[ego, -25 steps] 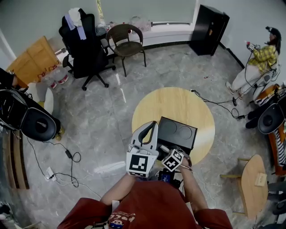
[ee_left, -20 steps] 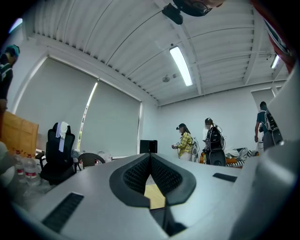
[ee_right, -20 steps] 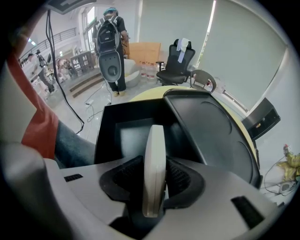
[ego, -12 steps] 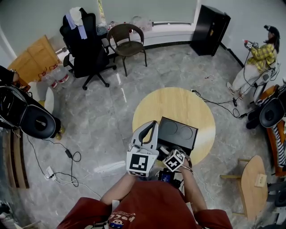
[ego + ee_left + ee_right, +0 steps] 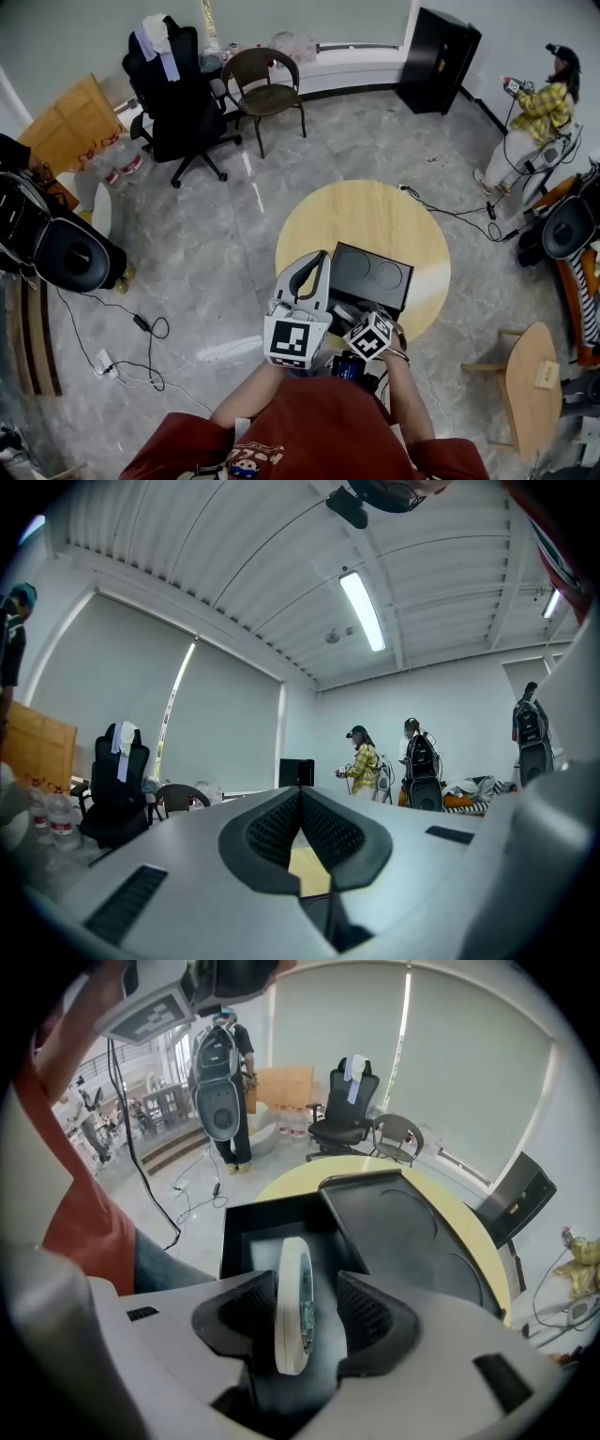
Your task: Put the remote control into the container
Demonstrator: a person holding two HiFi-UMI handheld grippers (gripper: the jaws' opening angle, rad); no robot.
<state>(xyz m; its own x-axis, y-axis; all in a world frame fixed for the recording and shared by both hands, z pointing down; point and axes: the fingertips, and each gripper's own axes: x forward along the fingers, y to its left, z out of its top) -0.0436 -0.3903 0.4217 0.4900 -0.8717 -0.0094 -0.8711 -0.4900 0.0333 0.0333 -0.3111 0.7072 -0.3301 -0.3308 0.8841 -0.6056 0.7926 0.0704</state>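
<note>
A thin white remote control (image 5: pixel 292 1307) stands on edge between the pads of my right gripper (image 5: pixel 309 1309). Those jaws are opening: the remote leans on the left pad and a gap shows at the right pad. Directly below is the open black container (image 5: pixel 246 1232), with its black lid (image 5: pixel 403 1232) lying beside it on the round wooden table (image 5: pixel 375 216). In the head view the right gripper (image 5: pixel 364 323) hovers over the container at the table's near edge, next to the lid (image 5: pixel 373 275). My left gripper (image 5: pixel 317 262) is raised beside it, shut and empty (image 5: pixel 300 799).
A black office chair (image 5: pixel 178 94) and a brown chair (image 5: pixel 267 84) stand beyond the table. A black cabinet (image 5: pixel 439 61) sits at the back right. A person in a yellow plaid shirt (image 5: pixel 534 103) stands far right. Cables (image 5: pixel 450 214) trail off the table; a small wooden side table (image 5: pixel 530 384) is at right.
The right gripper's marker cube has shifted slightly down and right over the container. The left gripper stays where it was. The person at far right has moved a little.
</note>
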